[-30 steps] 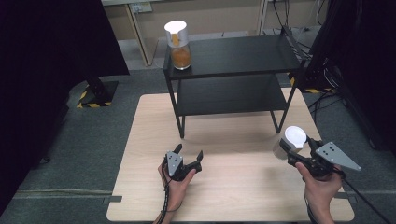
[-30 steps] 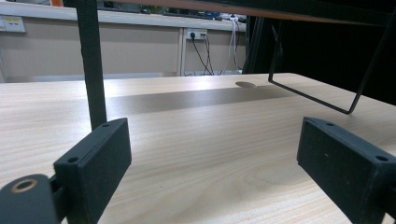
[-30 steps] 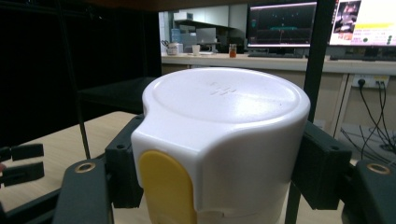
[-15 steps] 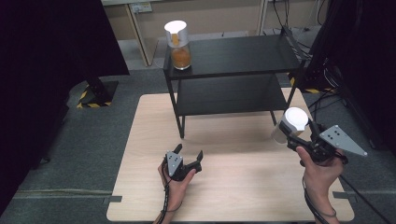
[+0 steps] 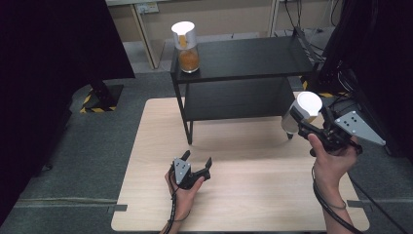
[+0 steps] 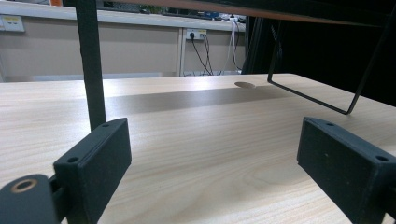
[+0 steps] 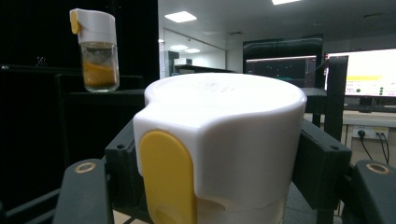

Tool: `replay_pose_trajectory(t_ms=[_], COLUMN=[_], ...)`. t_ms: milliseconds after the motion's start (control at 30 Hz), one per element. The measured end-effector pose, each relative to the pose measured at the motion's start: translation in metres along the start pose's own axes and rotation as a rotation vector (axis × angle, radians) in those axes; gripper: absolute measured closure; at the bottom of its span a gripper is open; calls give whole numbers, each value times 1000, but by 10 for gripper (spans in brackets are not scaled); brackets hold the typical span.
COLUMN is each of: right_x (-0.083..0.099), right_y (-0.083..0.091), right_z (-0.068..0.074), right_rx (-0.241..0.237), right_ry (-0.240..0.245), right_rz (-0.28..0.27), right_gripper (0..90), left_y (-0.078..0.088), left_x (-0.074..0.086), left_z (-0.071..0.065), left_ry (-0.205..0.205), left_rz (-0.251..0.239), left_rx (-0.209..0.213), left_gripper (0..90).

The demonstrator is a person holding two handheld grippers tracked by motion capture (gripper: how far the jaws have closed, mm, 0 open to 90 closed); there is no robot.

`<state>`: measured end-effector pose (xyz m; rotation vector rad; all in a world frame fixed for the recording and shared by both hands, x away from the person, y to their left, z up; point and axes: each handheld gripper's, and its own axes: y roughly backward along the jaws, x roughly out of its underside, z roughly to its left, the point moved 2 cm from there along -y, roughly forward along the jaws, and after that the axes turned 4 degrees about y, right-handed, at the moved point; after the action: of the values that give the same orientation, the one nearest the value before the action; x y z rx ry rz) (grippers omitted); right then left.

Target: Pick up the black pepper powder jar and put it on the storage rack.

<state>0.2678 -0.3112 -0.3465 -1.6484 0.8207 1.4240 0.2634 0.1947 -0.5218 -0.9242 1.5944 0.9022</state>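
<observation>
My right gripper (image 5: 303,124) is shut on a jar with a white lid and a yellow tab (image 5: 302,112), held in the air at the table's right side, just in front of the black shelf (image 5: 243,58). In the right gripper view the jar's lid (image 7: 224,140) sits squeezed between both black jaws. A second jar holding orange contents (image 5: 185,46) stands on the shelf's top left corner, and also appears as a jar (image 7: 95,51) at upper left in the right gripper view. My left gripper (image 5: 197,163) rests low on the wooden table (image 5: 243,195), open, with nothing between its jaws (image 6: 210,158).
The two-tier black shelf stands on the table's far half; its front left leg (image 6: 91,65) rises close ahead of the left gripper. Dark curtains flank both sides. A cable trails from each gripper. Monitors (image 7: 369,74) glow in the background.
My right hand has lifted the white-lidded jar upward and a bit toward the shelf. The left hand and its gripper stayed still.
</observation>
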Motion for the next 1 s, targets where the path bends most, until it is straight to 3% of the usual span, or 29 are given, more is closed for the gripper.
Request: replay_pose_trajectory(t_ms=[1000], right_x=[-56], right_y=[-32], right_z=[-10], right_rx=[18], right_ry=[24], right_rz=[-63], right_gripper=[306], left_y=[0], left_x=[0], left_z=[1], left_ry=[6], left_rz=[1], left_rx=[2], left_gripper=[93])
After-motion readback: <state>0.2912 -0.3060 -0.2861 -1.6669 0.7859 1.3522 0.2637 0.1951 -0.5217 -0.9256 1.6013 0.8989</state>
